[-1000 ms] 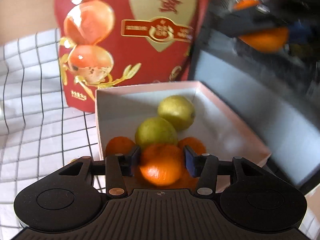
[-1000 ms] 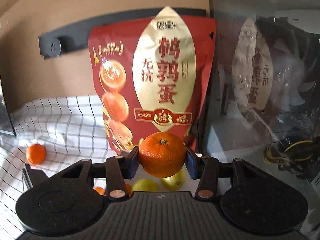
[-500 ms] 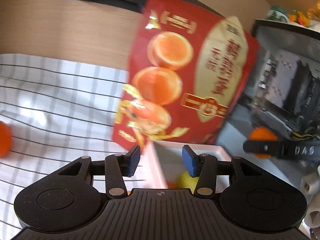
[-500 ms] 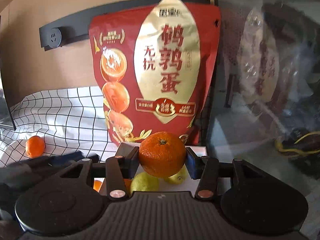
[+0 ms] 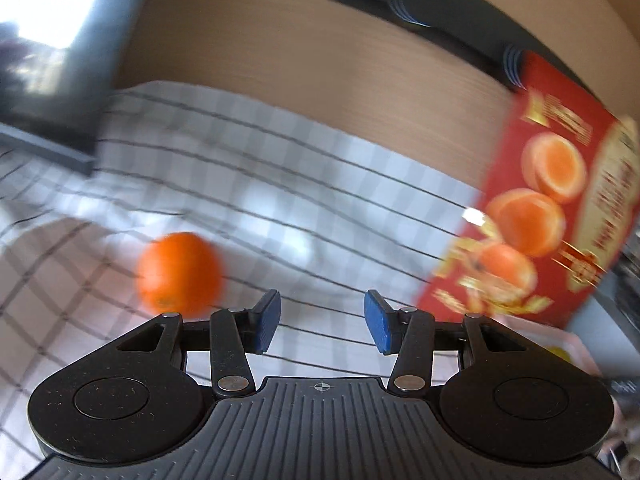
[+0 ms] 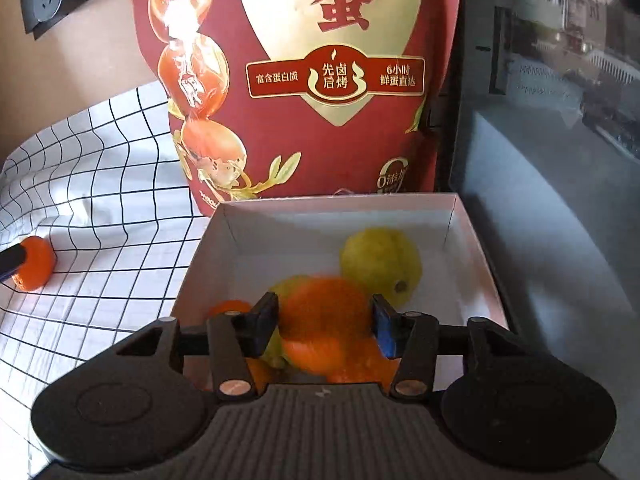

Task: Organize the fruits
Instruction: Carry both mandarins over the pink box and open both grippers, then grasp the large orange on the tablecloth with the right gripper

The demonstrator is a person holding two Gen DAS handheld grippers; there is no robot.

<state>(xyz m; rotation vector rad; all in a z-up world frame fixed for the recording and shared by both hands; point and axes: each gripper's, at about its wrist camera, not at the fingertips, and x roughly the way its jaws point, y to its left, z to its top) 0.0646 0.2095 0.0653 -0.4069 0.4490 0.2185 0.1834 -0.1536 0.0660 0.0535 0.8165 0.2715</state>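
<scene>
Right gripper point(image 6: 325, 322) hangs over the white box point(image 6: 472, 236), jaws spread about fruit-wide with a mandarin point(image 6: 326, 316) between the pads. The fruit is motion-blurred, so it may be pinched or just let go; can't tell which. Under it in the box: a yellow-green citrus point(image 6: 380, 264) at 1 o'clock from the mandarin, a second greenish one mostly hidden at 9 o'clock, and more orange fruit along the near edge.

Left gripper point(image 5: 322, 322) is wide open and holds nothing. It points at the checked cloth point(image 5: 248, 184), where the loose mandarin point(image 5: 178, 274) lies at about 10 o'clock from the fingertips, just beside the left pad point(image 5: 266, 320) but not between the pads. In the right wrist view the same mandarin point(image 6: 36, 264) sits at 9 o'clock from the box, well apart, with a dark tip touching or overlapping it. The red snack bag point(image 6: 320, 80) stands right behind the box at 12 o'clock.

Handling, as judgement: mandarins are light, round, soft-skinned and a bit slick. They'll roll on the wrinkled cloth if nudged. Take hold across the widest middle, pads on opposite sides, with moderate squeeze; too hard bruises them, too loose and they pop out. Next up looks like centring the left jaws on the loose one.
</scene>
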